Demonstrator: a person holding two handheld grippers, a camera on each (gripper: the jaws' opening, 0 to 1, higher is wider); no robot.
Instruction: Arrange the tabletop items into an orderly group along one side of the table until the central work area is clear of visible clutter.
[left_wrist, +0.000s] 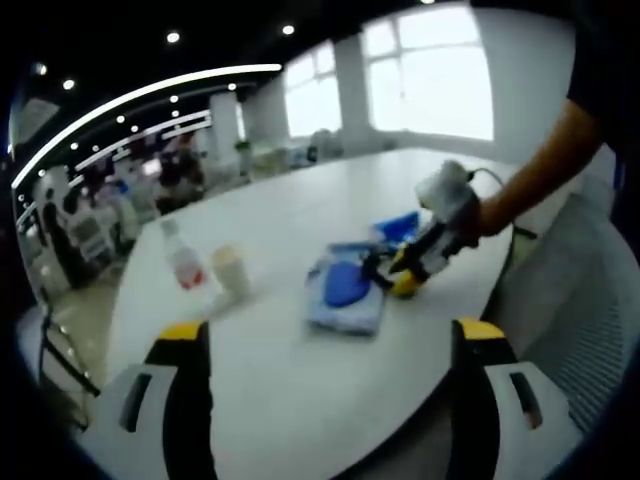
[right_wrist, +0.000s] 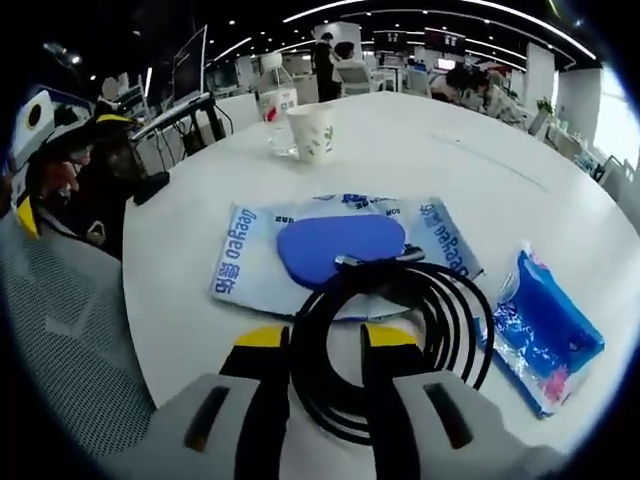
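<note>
My right gripper (right_wrist: 325, 338) is low over the white table (right_wrist: 420, 160), its jaws close together with the left arc of a coiled black cable (right_wrist: 440, 320) pinched between them. The coil lies partly on a flat blue-and-white wipes pack (right_wrist: 245, 265) with a blue oval lid (right_wrist: 335, 245). In the left gripper view a hand holds the right gripper (left_wrist: 398, 278) at that pack (left_wrist: 345, 295). My left gripper (left_wrist: 332, 335) hangs open near the table edge with nothing between its wide jaws.
A clear bottle with a red label (right_wrist: 277, 105) (left_wrist: 183, 262) and a paper cup (right_wrist: 312, 132) (left_wrist: 231, 268) stand together farther along the table. A blue pouch (right_wrist: 545, 340) (left_wrist: 400, 225) lies right of the cable. A mesh chair (right_wrist: 60, 330) sits at the table's edge.
</note>
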